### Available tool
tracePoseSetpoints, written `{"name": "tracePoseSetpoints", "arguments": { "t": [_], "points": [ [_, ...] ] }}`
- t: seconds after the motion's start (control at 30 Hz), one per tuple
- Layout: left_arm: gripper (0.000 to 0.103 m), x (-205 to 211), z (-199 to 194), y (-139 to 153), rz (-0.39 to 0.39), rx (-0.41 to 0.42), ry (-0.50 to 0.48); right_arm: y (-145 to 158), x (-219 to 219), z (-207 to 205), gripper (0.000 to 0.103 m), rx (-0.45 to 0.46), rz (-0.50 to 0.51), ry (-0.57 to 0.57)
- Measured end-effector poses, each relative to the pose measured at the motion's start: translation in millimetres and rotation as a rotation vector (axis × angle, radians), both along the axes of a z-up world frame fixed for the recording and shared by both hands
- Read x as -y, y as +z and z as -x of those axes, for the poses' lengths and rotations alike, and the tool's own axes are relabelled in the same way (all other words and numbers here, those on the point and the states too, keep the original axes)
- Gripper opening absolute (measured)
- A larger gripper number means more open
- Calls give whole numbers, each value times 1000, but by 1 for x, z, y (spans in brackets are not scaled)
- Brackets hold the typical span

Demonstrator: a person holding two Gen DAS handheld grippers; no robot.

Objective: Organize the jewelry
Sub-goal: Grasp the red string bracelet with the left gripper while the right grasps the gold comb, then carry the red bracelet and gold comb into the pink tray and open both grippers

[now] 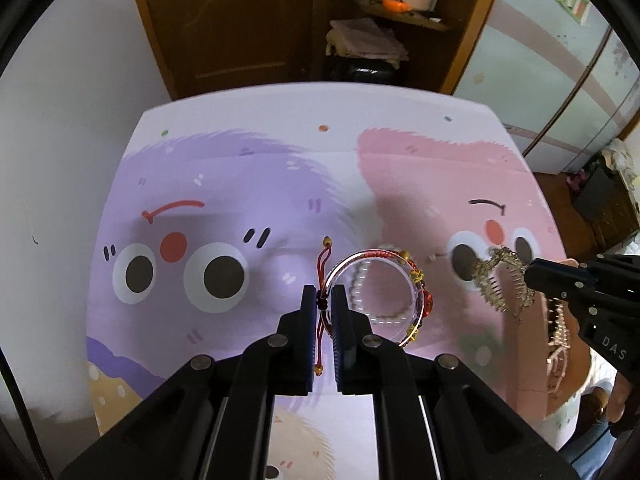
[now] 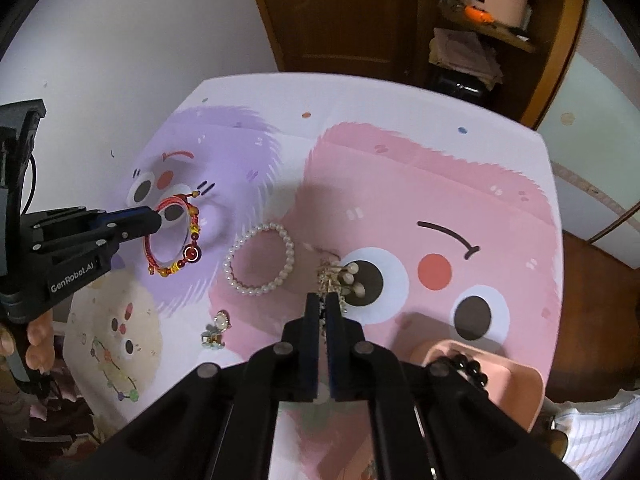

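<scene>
Both tools are clamped: my left tool (image 1: pixel 325 300) pinches the red cord bracelet (image 1: pixel 404 280), my right tool (image 2: pixel 321 304) what looks like a gold hair claw (image 2: pixel 332 280), above the surface (image 2: pixel 440 184)

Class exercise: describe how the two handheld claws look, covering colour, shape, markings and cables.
Both are black with angular bodies, round silver screw heads and flat dark-blue finger pads. The left claw carries white "GenRobot.AI" lettering and a thin black cable; the right claw shows pale "DAS" letters.

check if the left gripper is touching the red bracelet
Touching. The left wrist view shows the left gripper shut on the red bracelet, cord pinched between its pads.
</scene>
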State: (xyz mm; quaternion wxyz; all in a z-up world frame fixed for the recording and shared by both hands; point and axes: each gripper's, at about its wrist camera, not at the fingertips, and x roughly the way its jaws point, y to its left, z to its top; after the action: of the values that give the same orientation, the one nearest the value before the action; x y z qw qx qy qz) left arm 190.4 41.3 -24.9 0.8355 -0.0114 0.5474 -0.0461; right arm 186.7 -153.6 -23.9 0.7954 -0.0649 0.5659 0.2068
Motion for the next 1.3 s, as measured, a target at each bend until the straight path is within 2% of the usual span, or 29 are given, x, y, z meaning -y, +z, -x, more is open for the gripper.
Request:
{"name": "tracePoseSetpoints", "arguments": {
  "t": [0.2,0.4,0.67,0.77,1.0,1.13,1.3],
  "points": [
    [5,26,16,28,2,41,-63,33,21,22,2,45,-30,-38],
    [5,70,36,55,24,77,-160,67,55,51,2,103,-39,-85],
    [5,144,64,62,62,77,-307,89,113,78,2,145,-26,-185],
    [5,173,73,53,65,53,-352,84,128,79,2,136,-25,-217],
    [5,223,85,9,68,-24,-410,55,148,74,2,80,-49,-253],
    [5,233,89,-16,68,-72,-419,40,145,70,2,48,-80,-246],
    [5,228,87,-35,111,-118,-386,23,139,61,3,17,-120,-224]
  ]
}}
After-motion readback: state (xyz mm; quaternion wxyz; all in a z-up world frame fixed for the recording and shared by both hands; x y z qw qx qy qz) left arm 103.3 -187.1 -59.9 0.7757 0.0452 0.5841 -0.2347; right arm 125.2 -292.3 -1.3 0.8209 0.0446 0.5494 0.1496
